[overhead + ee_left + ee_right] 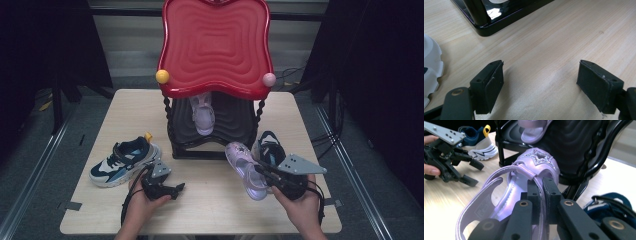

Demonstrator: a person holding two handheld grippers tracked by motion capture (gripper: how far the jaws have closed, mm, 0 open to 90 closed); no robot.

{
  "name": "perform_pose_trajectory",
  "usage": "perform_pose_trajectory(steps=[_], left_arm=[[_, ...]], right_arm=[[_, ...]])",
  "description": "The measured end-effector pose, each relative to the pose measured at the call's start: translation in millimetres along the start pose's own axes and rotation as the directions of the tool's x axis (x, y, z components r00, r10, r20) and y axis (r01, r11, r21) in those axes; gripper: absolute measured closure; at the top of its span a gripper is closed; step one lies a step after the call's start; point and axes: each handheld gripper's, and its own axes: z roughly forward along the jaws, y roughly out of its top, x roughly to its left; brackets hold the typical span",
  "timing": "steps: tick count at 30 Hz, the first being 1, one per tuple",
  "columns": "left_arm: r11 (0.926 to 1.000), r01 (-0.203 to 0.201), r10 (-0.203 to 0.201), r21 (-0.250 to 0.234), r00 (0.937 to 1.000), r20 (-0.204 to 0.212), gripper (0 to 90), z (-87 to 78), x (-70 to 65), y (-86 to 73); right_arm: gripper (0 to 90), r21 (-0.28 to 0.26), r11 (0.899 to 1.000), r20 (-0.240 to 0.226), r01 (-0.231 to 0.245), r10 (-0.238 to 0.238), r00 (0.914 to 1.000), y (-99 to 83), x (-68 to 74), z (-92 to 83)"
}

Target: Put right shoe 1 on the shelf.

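1. High view: a wooden table (210,210) bearing a black two-tier rack (212,132) with a red top shelf (215,47). On the rack's lower shelf, one lilac sandal (203,114), toe toward the person. Just in front of the rack's right corner, a second purple sandal (245,167), clamped by the right gripper (263,173) and tilted off the table. Right of that, beside the rack's right leg, a dark blue sneaker (270,146). Left of the rack, well apart from it, a white-and-blue sneaker (125,161). Between that sneaker and the rack's front, the left gripper (172,189), empty.

2. Left gripper view: both pads (494,86) spread wide over bare wood, nothing between them. Rack base (496,18) at top left; a white sneaker sole (431,67) at the left edge.

3. Right gripper view: jaws closed tight on a strap of the purple sandal (529,177), its star-trimmed toe pointing at the rack's lower shelf. Mate visible on that shelf, above.

4. Step in hand, by judgement: carrying the gripped sandal to the rack, to sit beside its mate.

5. Next move, by judgement: raise the sandal clear of the rack's front lip, push it in under the red shelf, settle it flat next to the first, then release. Risk: toe catching the lip, or nudging the mate.
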Motion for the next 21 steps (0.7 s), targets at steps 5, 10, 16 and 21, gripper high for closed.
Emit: perform_pose_trajectory(steps=[5,10,16,21], left_arm=[[1.0,0.0,0.0,0.001,1.0,0.001,20.9,0.0,0.1,0.0],[1.0,0.001,-0.001,0.002,1.0,0.001,20.8,0.0,0.1,0.1],[1.0,0.001,-0.001,0.002,1.0,0.001,20.8,0.0,0.1,0.1],[1.0,0.001,-0.001,0.002,1.0,0.001,20.8,0.0,0.1,0.2]], right_arm=[[84.7,-0.004,1.0,-0.008,0.012,-0.012,0.9999,6.8,2.3,-2.3],[84.7,-0.035,0.999,0.014,0.012,-0.011,0.9998,16.6,0.2,-7.7],[84.7,-0.07,0.997,0.043,-0.006,0.009,0.9991,28.7,-6.0,-3.9],[84.6,-0.084,0.996,0.067,-0.004,0.009,0.9977,33.8,-9.3,2.1]])
